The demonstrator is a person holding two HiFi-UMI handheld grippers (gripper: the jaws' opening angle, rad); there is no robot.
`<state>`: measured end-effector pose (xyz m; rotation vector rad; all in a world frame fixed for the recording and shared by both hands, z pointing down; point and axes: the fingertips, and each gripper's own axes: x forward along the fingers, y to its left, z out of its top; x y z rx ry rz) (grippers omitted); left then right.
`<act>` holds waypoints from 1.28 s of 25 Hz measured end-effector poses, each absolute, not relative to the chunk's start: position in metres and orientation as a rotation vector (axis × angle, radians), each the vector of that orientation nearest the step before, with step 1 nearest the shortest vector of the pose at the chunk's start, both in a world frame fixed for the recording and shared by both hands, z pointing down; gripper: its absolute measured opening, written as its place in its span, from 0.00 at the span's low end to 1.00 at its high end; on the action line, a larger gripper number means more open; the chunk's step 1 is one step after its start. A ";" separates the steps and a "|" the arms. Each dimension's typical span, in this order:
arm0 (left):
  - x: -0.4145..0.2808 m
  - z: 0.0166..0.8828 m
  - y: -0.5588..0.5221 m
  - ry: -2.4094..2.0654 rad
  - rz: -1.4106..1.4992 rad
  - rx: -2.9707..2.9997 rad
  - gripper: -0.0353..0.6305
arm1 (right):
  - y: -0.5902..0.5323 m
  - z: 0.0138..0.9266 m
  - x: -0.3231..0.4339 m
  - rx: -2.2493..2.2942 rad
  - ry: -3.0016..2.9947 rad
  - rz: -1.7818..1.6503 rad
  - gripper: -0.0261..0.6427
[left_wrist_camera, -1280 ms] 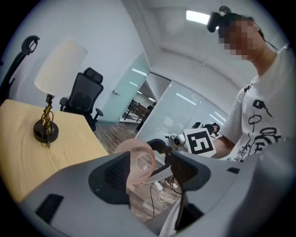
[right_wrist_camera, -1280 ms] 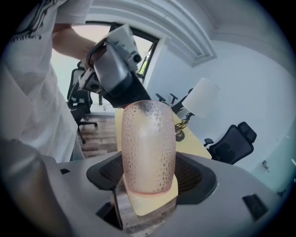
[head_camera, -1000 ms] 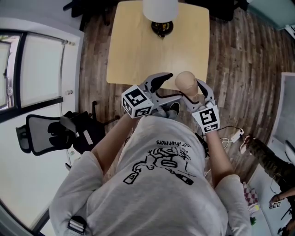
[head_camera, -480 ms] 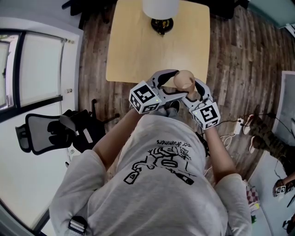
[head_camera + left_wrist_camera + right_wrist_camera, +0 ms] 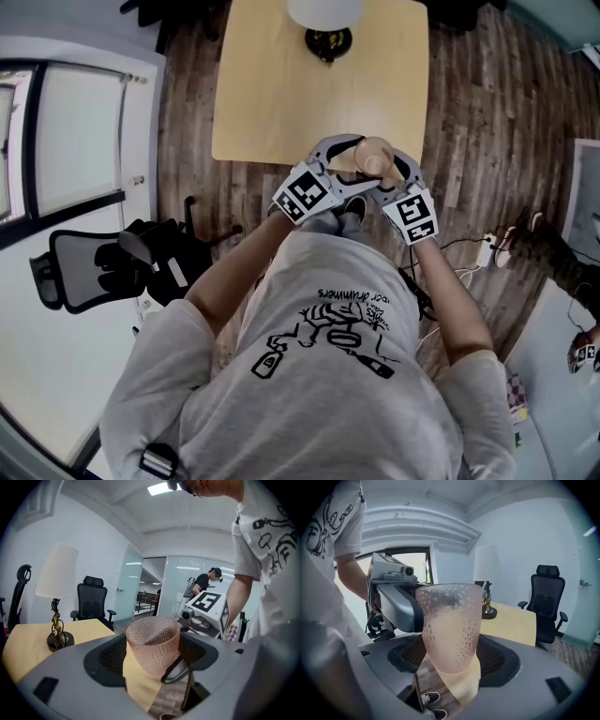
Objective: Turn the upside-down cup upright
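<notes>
Gripping the cup (image 5: 373,155) from opposite sides, the left gripper (image 5: 339,159) and the right gripper (image 5: 390,169) meet in mid-air in front of the person's chest.

1. Cup: pink, translucent, with a dimpled wall. Both gripper views show the wide mouth at 12 o'clock and the narrower base at 6 o'clock. It touches no surface.
2. Right gripper: the jaws are closed on the lower wall of the cup, one pad at 9 o'clock and one at 3 o'clock.
3. Left gripper: the jaws bracket the cup base. In the right gripper view, one left jaw presses on the cup wall at 9 o'clock.
4. Position: in the head view the cup lies over the near edge of the tabletop (image 5: 281,94), above the wooden floor (image 5: 469,112).
5. Surroundings: a lamp (image 5: 326,19) stands on the tabletop at 12 o'clock from the cup. A black office chair (image 5: 94,267) stands at 8 o'clock, well apart.
</notes>
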<state>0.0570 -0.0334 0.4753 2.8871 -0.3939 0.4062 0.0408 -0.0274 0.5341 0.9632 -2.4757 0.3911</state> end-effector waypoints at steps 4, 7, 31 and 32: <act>0.060 0.502 -0.036 -0.422 0.512 2.942 0.59 | -0.033 0.564 0.043 0.945 -2.408 0.380 0.55; 0.061 0.525 -0.035 -0.430 0.612 2.978 0.59 | -0.035 0.588 0.043 0.933 -2.362 0.385 0.55; 0.068 0.600 -0.033 -0.494 0.842 2.982 0.56 | -0.036 0.668 0.053 0.971 -2.265 0.421 0.55; 0.068 0.600 -0.034 -0.494 0.844 2.983 0.56 | -0.037 0.668 0.053 0.974 -2.269 0.420 0.55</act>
